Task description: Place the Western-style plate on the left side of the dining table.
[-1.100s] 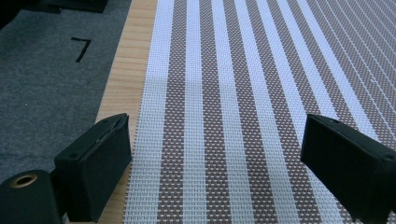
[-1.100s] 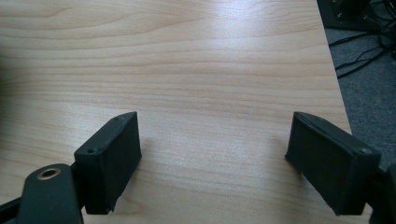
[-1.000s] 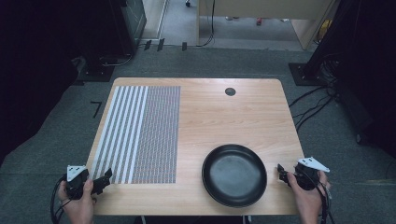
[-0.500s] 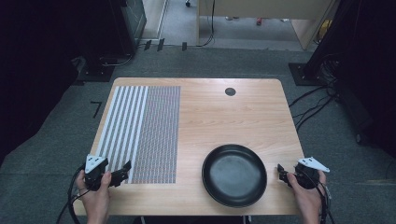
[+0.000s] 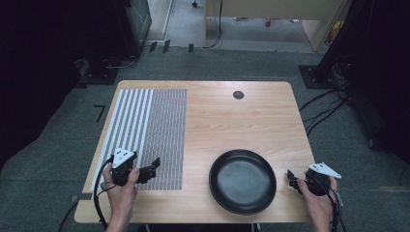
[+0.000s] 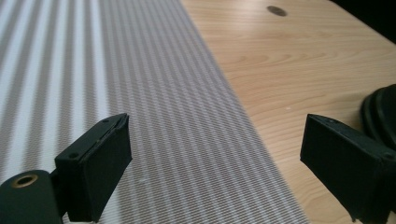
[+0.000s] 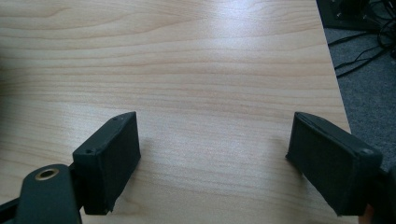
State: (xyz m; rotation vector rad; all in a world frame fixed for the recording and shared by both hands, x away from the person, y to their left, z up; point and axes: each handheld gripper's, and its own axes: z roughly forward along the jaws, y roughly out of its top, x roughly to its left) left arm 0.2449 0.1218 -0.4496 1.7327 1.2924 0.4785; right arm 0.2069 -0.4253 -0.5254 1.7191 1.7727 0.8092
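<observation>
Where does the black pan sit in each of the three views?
High view: the black pan lies at the lower right of the table, between the two tongs.
Left gripper view: a dark curved edge of the pan shows at the right border.
Right gripper view: bare wood, no pan.
Shared landmark: the dark round grommet at the table's far edge.

Evenly lit wooden table (image 5: 241, 121) surrounded by a dim, nearly black room
Soft overhead light leaves a pale sheen on the black pan (image 5: 242, 180) and faint shadows; both gripper views blur at the near jaws, and the high view is slightly soft
</observation>
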